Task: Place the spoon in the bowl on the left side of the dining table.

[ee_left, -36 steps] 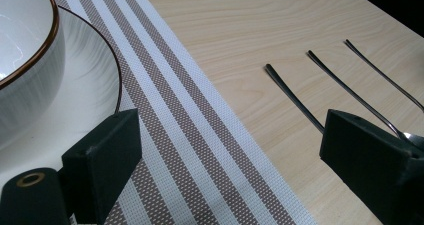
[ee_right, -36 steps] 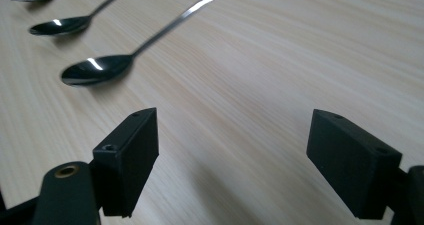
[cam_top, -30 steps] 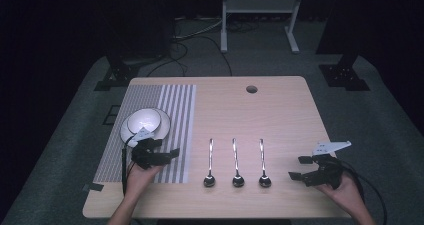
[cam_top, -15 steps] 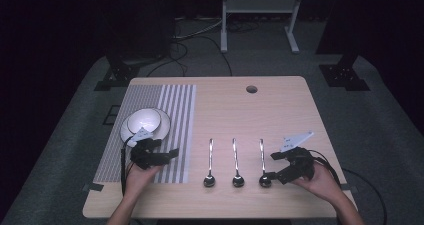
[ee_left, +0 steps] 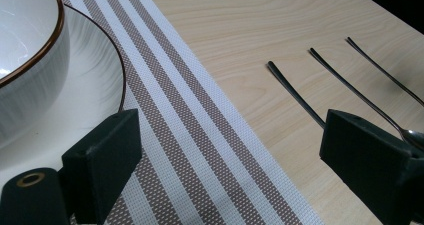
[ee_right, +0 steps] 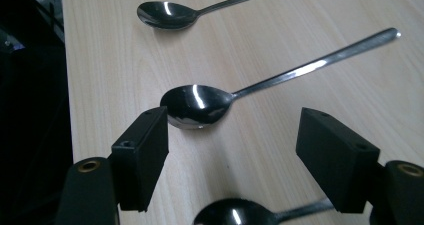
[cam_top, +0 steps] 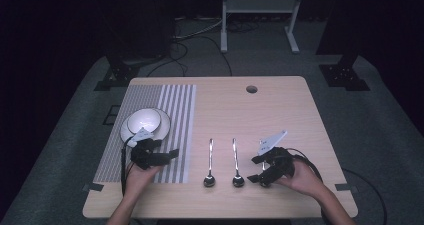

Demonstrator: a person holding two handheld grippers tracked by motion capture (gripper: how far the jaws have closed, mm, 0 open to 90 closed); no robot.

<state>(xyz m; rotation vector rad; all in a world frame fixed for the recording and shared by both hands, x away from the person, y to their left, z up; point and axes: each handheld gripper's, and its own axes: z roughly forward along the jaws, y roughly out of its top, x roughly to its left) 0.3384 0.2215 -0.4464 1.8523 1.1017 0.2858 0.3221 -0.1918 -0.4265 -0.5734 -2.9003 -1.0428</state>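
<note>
Wooden counter (cam_top: 280, 110), high view: three spoons (cam_top: 235, 162) near centre, bowl (cam_top: 144, 120) on plate (cam_top: 162, 130), striped mat (cam_top: 175, 105) left. Left gripper (ee_left: 225, 160) fingers spread over mat. Right gripper (ee_right: 232, 152) fingers spread around the middle spoon (ee_right: 200, 105), not touching.

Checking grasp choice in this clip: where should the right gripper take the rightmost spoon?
Probably on the rightmost spoon at its thin handle just behind the bowl, from above, the right gripper open across it. It lies flat; the rounded bowl would likely slip.
</note>
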